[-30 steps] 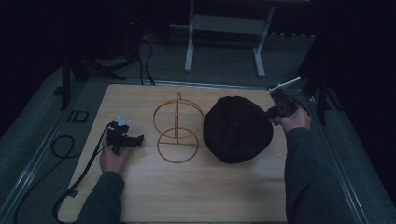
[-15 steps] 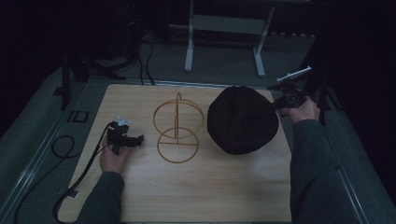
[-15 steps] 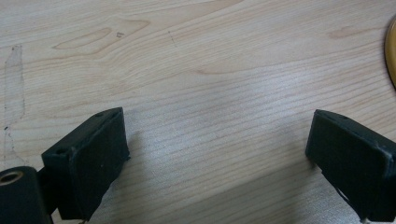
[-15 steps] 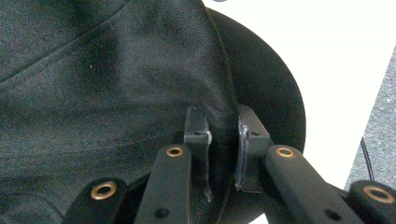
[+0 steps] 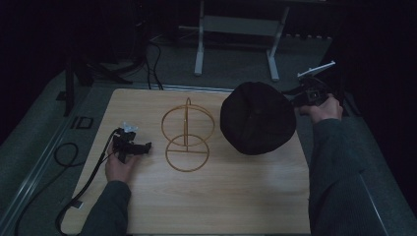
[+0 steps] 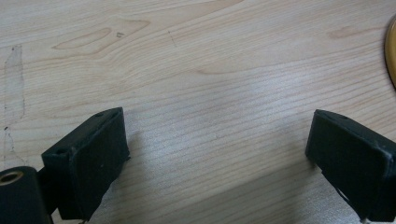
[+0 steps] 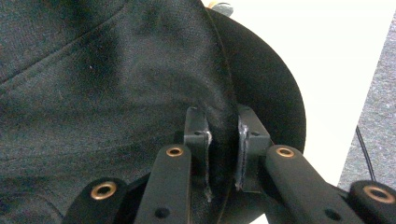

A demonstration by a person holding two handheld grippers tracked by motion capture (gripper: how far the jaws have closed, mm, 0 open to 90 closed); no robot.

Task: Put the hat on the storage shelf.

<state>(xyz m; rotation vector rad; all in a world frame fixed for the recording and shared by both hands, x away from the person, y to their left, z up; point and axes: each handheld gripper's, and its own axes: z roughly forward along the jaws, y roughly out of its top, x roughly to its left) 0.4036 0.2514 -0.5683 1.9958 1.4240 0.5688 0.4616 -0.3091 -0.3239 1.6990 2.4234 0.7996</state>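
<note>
A black cap (image 5: 257, 118) hangs lifted above the right side of the wooden table (image 5: 206, 206), held by its edge in my right gripper (image 5: 298, 101). In the right gripper view the two jaws are pinched on the black cap's fabric (image 7: 116, 84), my right gripper (image 7: 223, 140) shut on it. A gold wire stand (image 5: 187, 135) made of rings stands upright at the table's middle. My left gripper (image 5: 146, 146) rests on the table to the left of the stand. In the left gripper view my left gripper (image 6: 219, 149) stands open over bare wood.
A cable (image 5: 83, 187) trails from the left gripper off the table's left front. A white metal frame (image 5: 236, 29) stands on the floor behind the table. Grey floor (image 5: 34, 142) surrounds the table.
My right gripper has lifted the cap up and slightly rightward off the table, tilting it. The left gripper has stayed in place.
</note>
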